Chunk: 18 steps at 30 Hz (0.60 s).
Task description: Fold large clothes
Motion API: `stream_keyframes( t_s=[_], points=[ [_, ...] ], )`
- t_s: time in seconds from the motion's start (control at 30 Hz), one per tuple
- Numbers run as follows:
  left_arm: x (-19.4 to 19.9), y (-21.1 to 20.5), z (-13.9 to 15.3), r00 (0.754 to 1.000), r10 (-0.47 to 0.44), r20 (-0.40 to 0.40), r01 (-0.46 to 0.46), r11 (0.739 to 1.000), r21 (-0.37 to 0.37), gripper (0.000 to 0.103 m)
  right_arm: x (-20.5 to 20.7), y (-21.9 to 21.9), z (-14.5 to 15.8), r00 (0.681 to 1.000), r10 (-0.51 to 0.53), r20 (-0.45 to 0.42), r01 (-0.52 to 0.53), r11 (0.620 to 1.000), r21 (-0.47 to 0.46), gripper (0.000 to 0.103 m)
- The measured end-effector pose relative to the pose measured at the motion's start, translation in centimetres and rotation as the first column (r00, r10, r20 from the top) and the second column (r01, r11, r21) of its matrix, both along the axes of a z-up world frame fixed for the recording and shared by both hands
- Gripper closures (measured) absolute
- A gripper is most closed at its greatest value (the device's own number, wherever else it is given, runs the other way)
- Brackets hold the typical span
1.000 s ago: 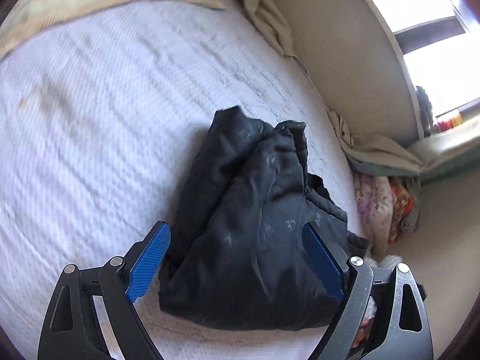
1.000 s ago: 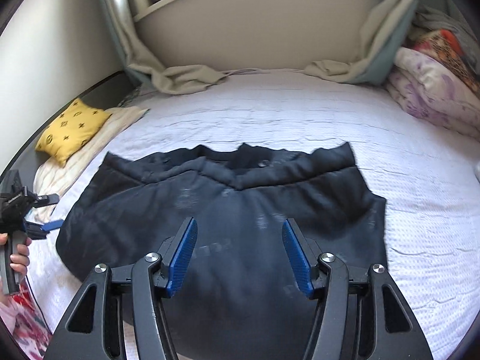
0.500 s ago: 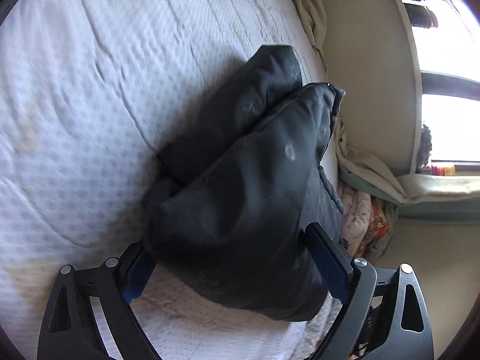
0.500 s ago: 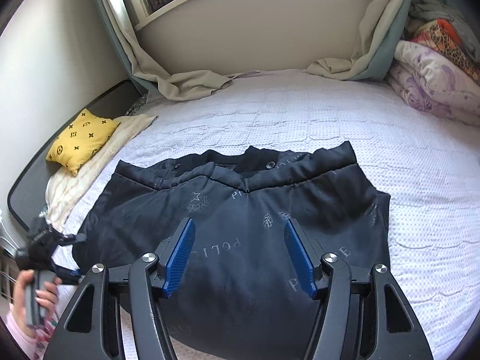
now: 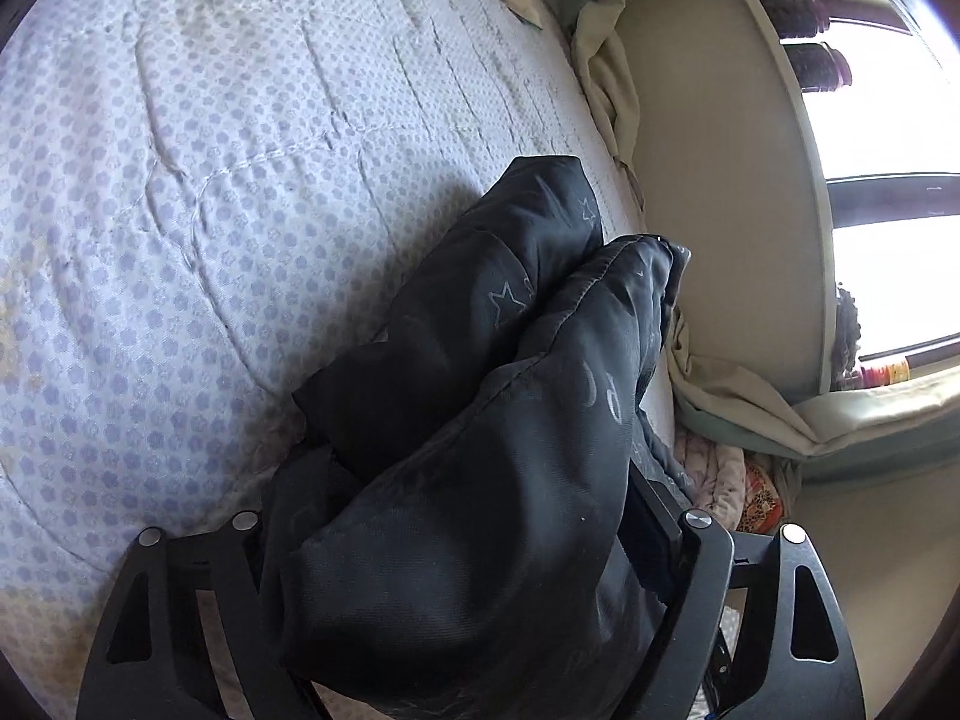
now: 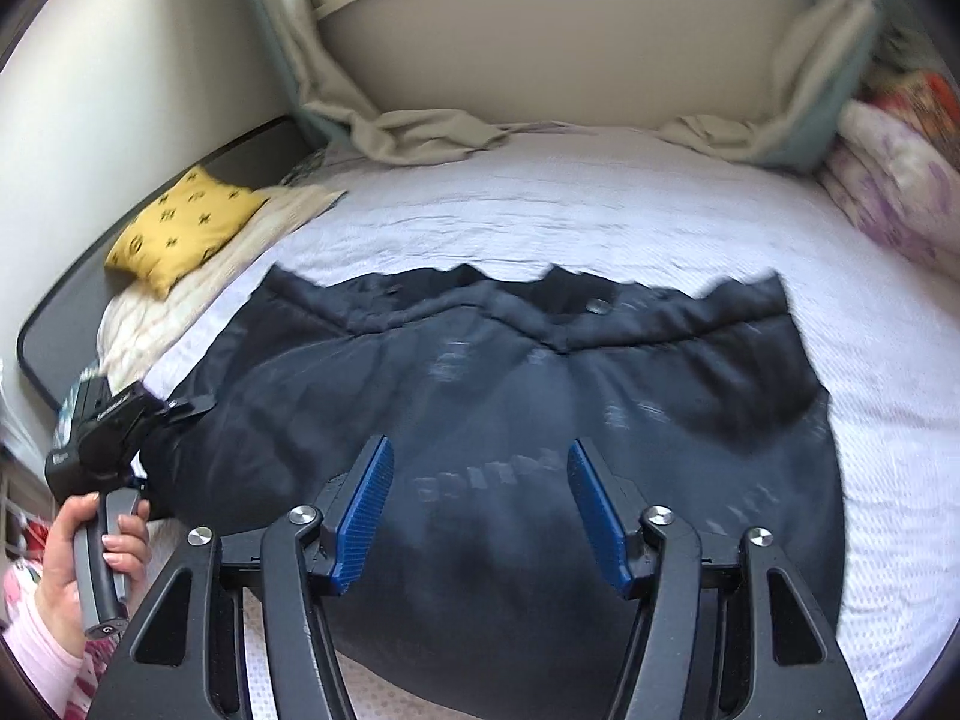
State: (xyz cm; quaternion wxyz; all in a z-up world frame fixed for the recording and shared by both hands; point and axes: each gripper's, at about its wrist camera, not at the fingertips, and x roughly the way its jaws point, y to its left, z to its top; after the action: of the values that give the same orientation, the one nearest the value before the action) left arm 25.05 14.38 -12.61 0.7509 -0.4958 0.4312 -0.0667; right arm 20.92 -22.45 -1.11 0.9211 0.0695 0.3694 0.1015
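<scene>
The left tongs [image 5: 456,564] straddle a bunched edge of the padded black printed jacket [image 6: 540,420] with the fabric filling the gap, though whether they are clamped cannot be told; the right tongs [image 6: 480,516] hover wide and empty above the jacket's middle. The jacket lies spread across the white quilted bed [image 6: 600,204], so folding appears barely begun and the main folds remain. A yellow patterned cushion [image 6: 180,222] rests at the bed's left edge, beige curtains [image 6: 420,132] pool under the window, and floral bedding [image 6: 900,192] is piled right.

White dotted bedspread [image 6: 600,204], yellow patterned cushion [image 6: 180,219] on cream blanket [image 6: 252,252] at left edge, beige curtains [image 6: 420,132] bunched under window, floral bedding [image 6: 894,198] piled right.
</scene>
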Motion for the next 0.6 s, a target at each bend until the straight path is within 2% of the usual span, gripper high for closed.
stream_keyframes(
  t_s=[0.13, 0.2, 0.33, 0.43, 0.47, 0.6],
  points=[
    [0.3, 0.0, 0.1, 1.000, -0.001, 0.011, 0.001, 1.000, 0.008, 0.025, 0.7, 4.6, -0.4, 0.995, 0.100, 0.017, -0.097, 0.989, -0.109, 0.060],
    [0.4, 0.1, 0.0, 1.000, -0.009, 0.017, 0.009, 1.000, 0.009, 0.033, 1.3, 6.2, -1.8, 0.996, 0.092, -0.021, -0.095, 0.976, -0.194, 0.065],
    [0.4, 0.5, 0.7, 0.998, -0.030, 0.063, 0.028, 0.999, 0.031, 0.050, 1.9, 7.7, -4.9, 0.994, 0.086, -0.060, -0.101, 0.946, -0.307, 0.066],
    [0.3, -0.3, 2.9, 0.991, -0.068, 0.117, 0.053, 0.991, 0.126, 0.059, 2.0, 8.5, -6.4, 0.993, 0.100, -0.056, -0.114, 0.923, -0.368, 0.066],
    [0.2, -1.0, 4.1, 0.985, -0.093, 0.145, 0.066, 0.981, 0.182, 0.061, 2.2, 8.4, -6.7, 0.994, 0.095, -0.062, -0.111, 0.928, -0.357, 0.066],
    [-0.5, -3.5, 8.1, 0.959, -0.181, 0.218, 0.105, 0.942, 0.320, 0.066, 2.9, 7.4, -7.6, 0.992, 0.090, -0.088, -0.113, 0.945, -0.307, 0.066]
  ],
)
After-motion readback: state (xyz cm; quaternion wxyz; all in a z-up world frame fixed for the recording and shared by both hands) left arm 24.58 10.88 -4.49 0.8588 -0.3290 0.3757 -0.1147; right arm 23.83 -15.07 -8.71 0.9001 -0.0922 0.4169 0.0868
